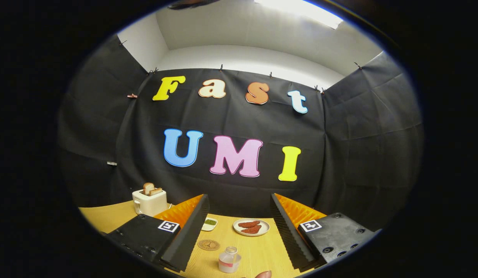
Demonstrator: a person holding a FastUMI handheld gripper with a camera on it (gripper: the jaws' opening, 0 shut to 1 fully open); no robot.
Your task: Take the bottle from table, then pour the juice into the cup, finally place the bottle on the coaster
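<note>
Between the fingers, low and near, the bottle (229, 260) stands upright on the wooden table (258, 251), neither finger touching it; gripper (239, 231) is spread wide with nothing in it, held above and behind the bottle, looking mostly at the booth wall rather than down; judged as pre-grasp, so the task has barely begun

Bottle is small and clear with a pale cap; a reddish band low on the body could be a label or the juice level, cannot tell which; cap looks on, not certain at this size

Coaster (208, 244) lies flat just left of the bottle, beside the left finger's inner edge, bare on top; being that close keeps the final set-down short

Cup is not identifiable among these things; a small rounded object (263, 274) sits at the near edge right of the bottle, too cut off to name

Beyond the bottle, between the fingers: a small white dish (210, 223) with something green in it, and a white plate (251, 227) holding two reddish-brown pieces; both well apart from the bottle, so likely clear of the approach

Toaster (149, 202) stands far left beyond the left finger, two slices of toast sticking out of its slots; not part of the job

Next move, as a judgement: drop and push forward until the bottle body sits between the pads, then close; wide spread gives margin, but a small light bottle may tip if one finger touches first
</note>
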